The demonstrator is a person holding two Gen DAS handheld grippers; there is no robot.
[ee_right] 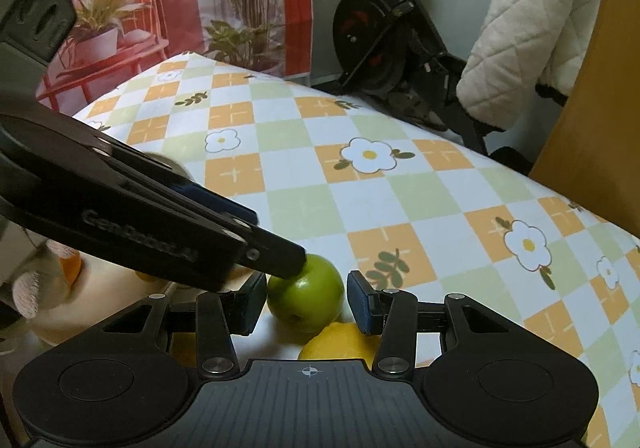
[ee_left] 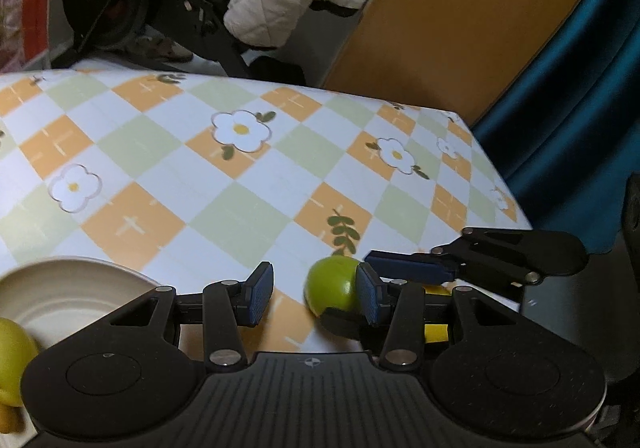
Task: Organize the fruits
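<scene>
Green apple (ee_right: 306, 298) on checkered tabletop (ee_right: 400, 192), between spread pads of right tool (ee_right: 306, 302), ungripped. Left tool (ee_left: 316, 298) also released, apple at its 3 o'clock pad. Lemon (ee_right: 340, 340) at apple's 5 o'clock.

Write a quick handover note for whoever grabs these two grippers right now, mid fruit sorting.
Left gripper: open, its right finger touching the green apple; not gripped.
Right gripper: open, its fingers either side of the same apple, not closed.
Apple sits on the checkered tablecloth, with a lemon just in front of it.
Beige bowl lies to the left and holds a yellow-green fruit.
Done: one fruit in the bowl.
Left: apple and lemon, probably for the bowl.
</scene>
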